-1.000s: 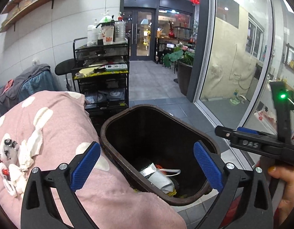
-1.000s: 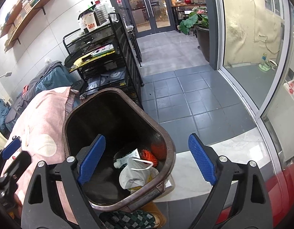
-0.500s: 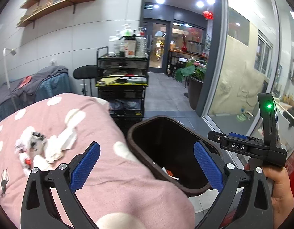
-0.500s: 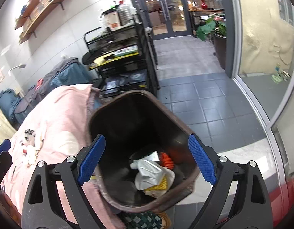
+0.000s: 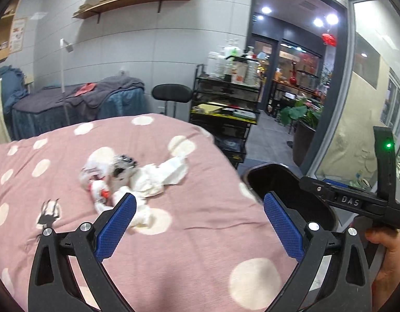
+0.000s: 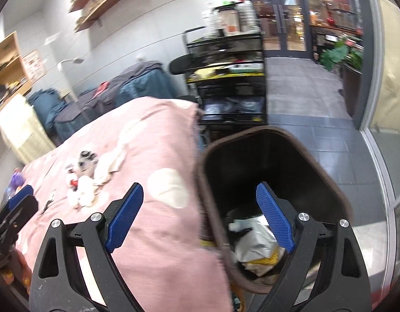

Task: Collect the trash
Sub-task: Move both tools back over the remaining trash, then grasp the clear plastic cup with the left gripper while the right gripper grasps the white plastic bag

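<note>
Dotted pink quilt (image 5: 174, 234), crumpled tissues (image 5: 158, 179)

Open stretch of pink polka-dot bedspread (image 5: 200, 234) directly under and between the wide-spread left tongs (image 5: 198, 225); nothing lying there. Just beyond the left pad, a cluster of crumpled tissues and wrappers (image 5: 137, 179) on the bedspread, reachable from above, bare cloth on every side. At the bed's right edge, close alongside, a dark brown trash bin (image 6: 275, 174), mouth open and unobstructed from above, upper part hollow, bottom taken up by a white bag and scraps (image 6: 254, 244). Right tongs (image 6: 200, 217) parted wide, straddling the bin rim. Past the bed's far corner, a black wire cart (image 5: 223, 109) and a black stool (image 5: 172, 93) narrowing the way. Right of the bin, bare grey tile floor (image 6: 311, 119).
</note>
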A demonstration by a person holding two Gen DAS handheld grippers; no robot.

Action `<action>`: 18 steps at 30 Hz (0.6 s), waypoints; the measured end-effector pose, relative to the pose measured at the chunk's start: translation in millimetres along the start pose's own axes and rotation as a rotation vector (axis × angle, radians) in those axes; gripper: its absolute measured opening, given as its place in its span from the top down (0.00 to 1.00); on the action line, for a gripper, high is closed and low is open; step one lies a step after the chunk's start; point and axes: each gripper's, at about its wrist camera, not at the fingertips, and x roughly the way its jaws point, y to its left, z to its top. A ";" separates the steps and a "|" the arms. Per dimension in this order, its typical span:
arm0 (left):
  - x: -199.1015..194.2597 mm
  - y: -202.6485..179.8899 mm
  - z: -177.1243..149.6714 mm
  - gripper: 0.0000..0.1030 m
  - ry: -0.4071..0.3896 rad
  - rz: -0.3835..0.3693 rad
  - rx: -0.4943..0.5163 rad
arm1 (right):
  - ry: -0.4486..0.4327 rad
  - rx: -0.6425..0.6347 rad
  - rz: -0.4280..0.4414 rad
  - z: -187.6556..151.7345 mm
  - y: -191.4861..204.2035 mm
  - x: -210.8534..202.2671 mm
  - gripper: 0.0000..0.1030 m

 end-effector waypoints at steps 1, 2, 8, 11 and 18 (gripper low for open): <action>-2.1 8.2 -1.8 0.06 0.002 0.014 -0.012 | 0.004 -0.014 0.014 -0.4 9.3 1.9 0.15; -4.3 16.8 -3.9 0.06 0.005 0.028 -0.022 | 0.007 -0.028 0.027 0.1 17.4 3.9 0.15; -16.7 71.8 -16.5 0.06 0.023 0.121 -0.096 | 0.044 -0.132 0.118 0.5 72.4 20.2 0.15; -22.9 100.5 -24.6 0.06 0.037 0.176 -0.124 | 0.072 -0.178 0.165 0.2 97.8 31.2 0.15; -22.8 164.0 -36.9 0.14 0.097 0.235 -0.213 | 0.180 -0.261 0.287 -1.4 152.0 64.9 0.15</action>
